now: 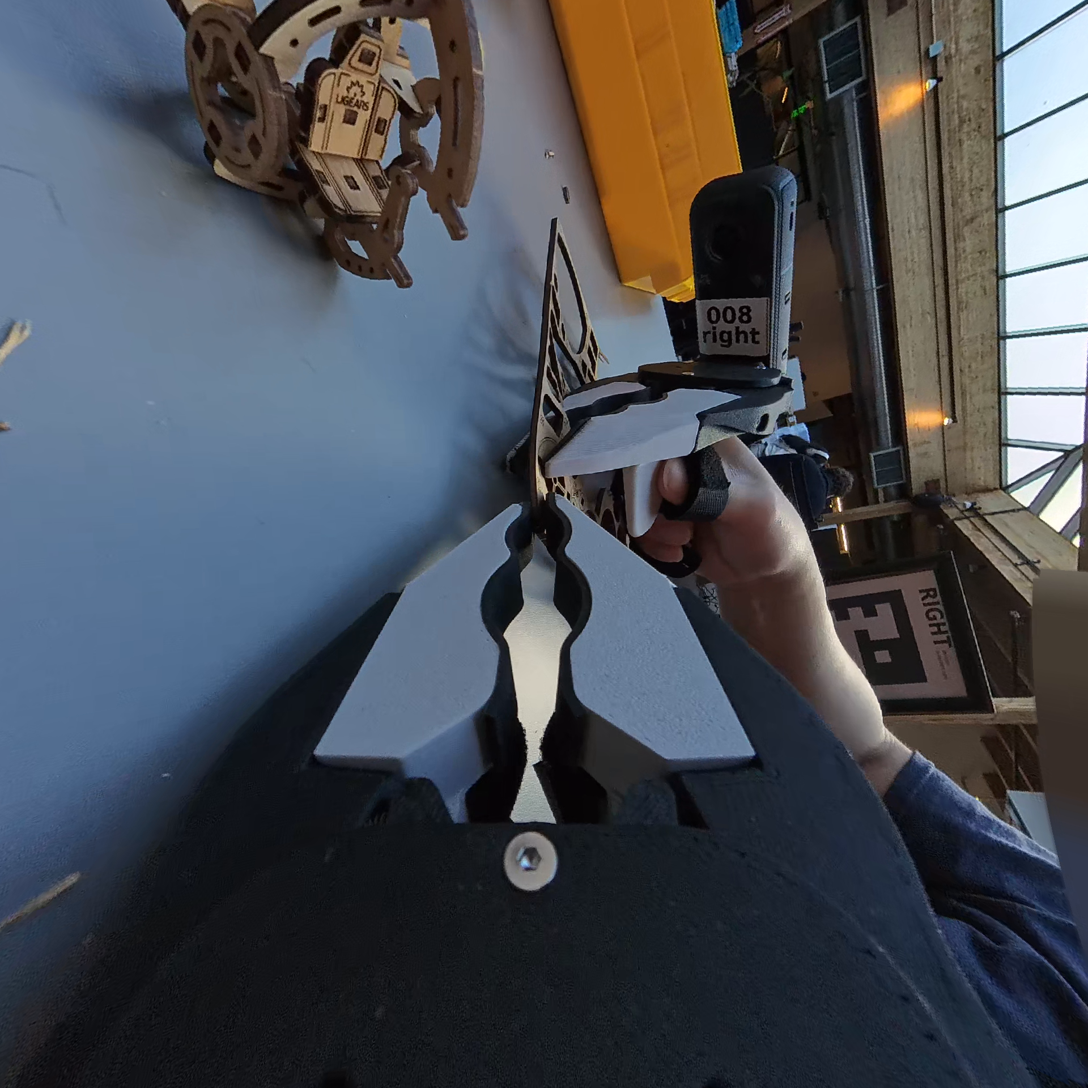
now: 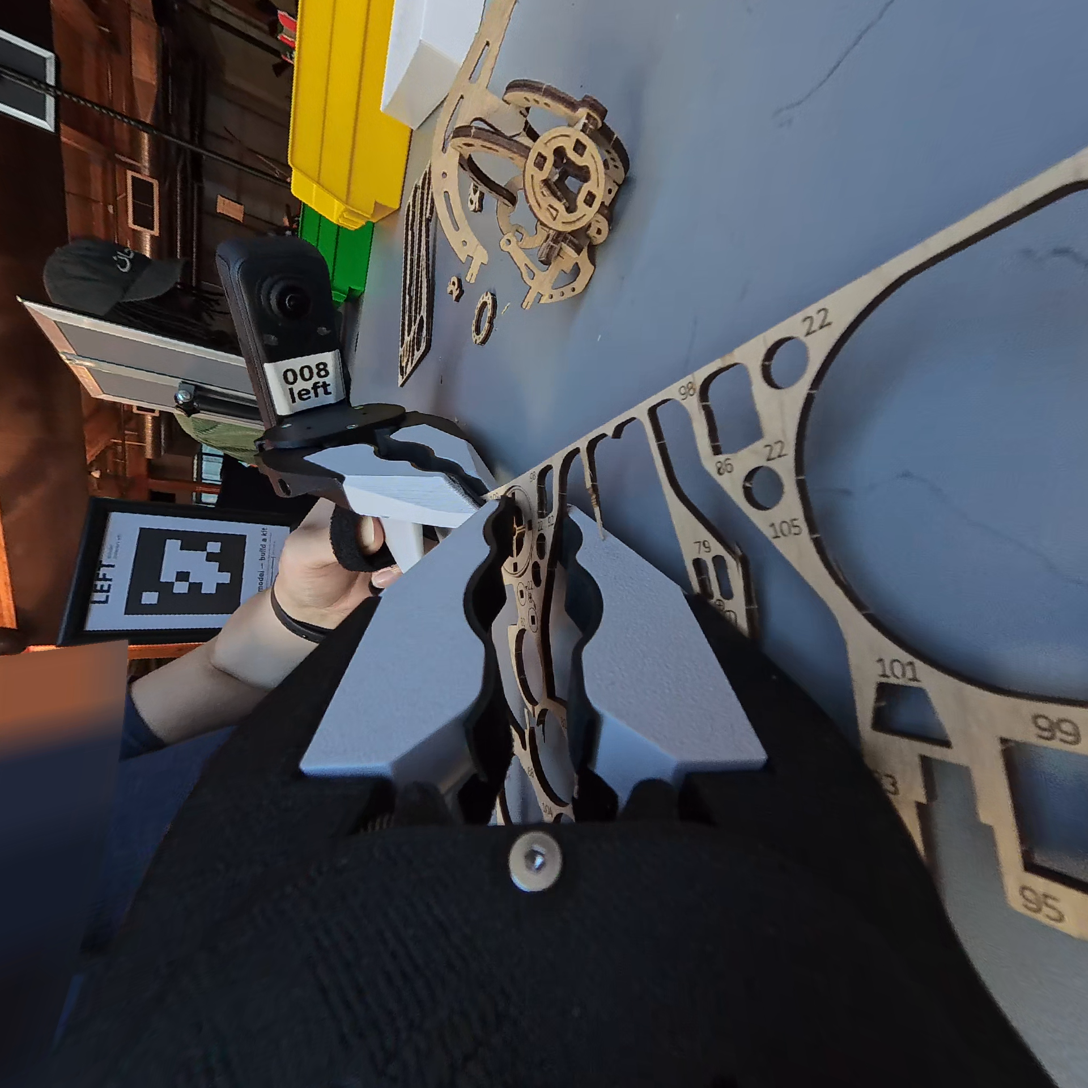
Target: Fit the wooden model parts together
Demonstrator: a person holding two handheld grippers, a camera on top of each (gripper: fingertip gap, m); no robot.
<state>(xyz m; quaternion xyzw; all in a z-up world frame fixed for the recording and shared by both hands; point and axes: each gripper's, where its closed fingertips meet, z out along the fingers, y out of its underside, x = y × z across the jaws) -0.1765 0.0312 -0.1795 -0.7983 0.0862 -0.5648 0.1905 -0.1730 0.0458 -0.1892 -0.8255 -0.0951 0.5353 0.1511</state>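
Between both hand-held grippers, a thin laser-cut plywood sheet.

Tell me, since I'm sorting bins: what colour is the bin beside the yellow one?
Green bin, seen best in the right wrist view, tucked next to the yellow bin.

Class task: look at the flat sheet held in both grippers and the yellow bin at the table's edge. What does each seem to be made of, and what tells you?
Sheet: thin pale plywood, matt, apparently laser-cut; its cutout edges are dark brown, as if scorched. Yellow bin: probably moulded plastic; uniform bright colour, smooth, faintly glossy ribbed wall.
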